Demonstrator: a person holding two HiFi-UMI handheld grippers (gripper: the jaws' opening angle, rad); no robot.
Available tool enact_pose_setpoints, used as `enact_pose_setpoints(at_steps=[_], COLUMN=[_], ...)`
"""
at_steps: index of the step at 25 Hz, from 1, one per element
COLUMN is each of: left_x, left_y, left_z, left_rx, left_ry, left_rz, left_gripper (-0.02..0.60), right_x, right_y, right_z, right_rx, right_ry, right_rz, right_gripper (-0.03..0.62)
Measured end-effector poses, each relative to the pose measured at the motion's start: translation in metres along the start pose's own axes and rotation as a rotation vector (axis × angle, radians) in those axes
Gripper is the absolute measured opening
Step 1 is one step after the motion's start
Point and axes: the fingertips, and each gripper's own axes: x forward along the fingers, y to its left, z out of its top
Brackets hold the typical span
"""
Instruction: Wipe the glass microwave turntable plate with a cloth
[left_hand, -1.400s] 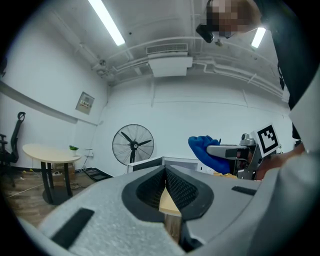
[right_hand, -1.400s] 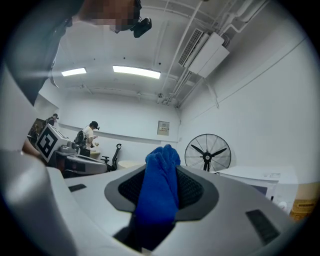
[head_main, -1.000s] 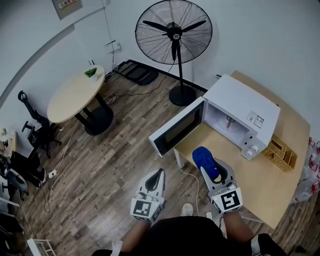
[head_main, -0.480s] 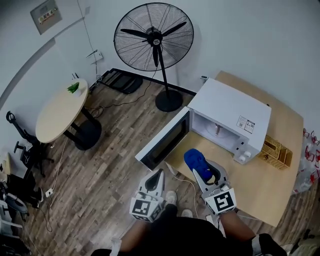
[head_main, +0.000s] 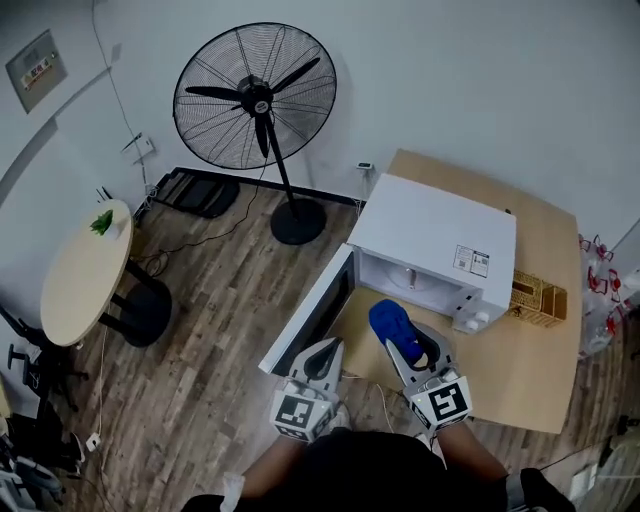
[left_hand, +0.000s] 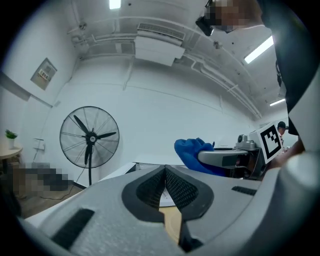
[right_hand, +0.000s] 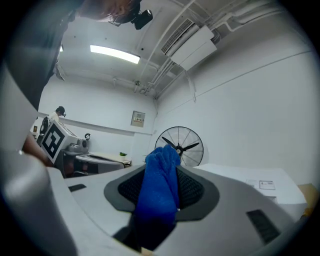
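A white microwave (head_main: 430, 250) stands on a wooden table (head_main: 545, 370) with its door (head_main: 308, 325) swung open toward me. Inside the cavity I make out only a small hub; whether the glass plate lies there I cannot tell. My right gripper (head_main: 402, 337) is shut on a bunched blue cloth (head_main: 390, 322) and hovers just in front of the opening; the cloth (right_hand: 159, 187) sticks up between its jaws. The left gripper (head_main: 326, 353) is shut with nothing in it, near the open door's lower edge. The blue cloth (left_hand: 192, 152) also shows in the left gripper view.
A tall black pedestal fan (head_main: 256, 100) stands on the wood floor behind the microwave. A round table (head_main: 85, 270) with a small plant is at the left. A wooden slatted holder (head_main: 535, 297) sits on the table right of the microwave.
The view has shifted left to right: microwave, fan and round table all slid leftward in the head view. Both grippers now sit closer to the microwave opening, the cloth still held.
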Motion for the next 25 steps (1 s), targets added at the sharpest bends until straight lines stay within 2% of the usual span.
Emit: enact_pose_setpoints(at_steps=[4, 12, 17, 22, 25], left_x=[0.019, 0.043, 0.054, 0.065, 0.073], left_y=[0.002, 0.005, 0.004, 0.005, 0.003], left_z=[-0.006, -0.028, -0.031, -0.031, -0.033], left_rx=[0.005, -0.022, -0.035, -0.138, -0.127], left_ry=[0.009, 0.051, 0.067, 0.071, 0.070], left_rz=[-0.092, -0.219, -0.243, -0.233, -0.215], left_gripper=[0.002, 0.002, 0.002, 0.002, 0.002], right_x=[0.011, 0.014, 0.022, 0.030, 0.031], right_y=[-0.010, -0.041, -0.047, -0.044, -0.049], right_z=[-0.015, -0.055, -0.085, -0.128, -0.154], right_rx=[0.001, 0.034, 0.044, 0.050, 0.053], right_ry=[0.053, 0.153, 0.230, 0.319, 0.358], right_rz=[-0.066, -0.239, -0.235, -0.192, -0.180], right_gripper=[0.158, 0.158, 0.158, 0.158, 0.156])
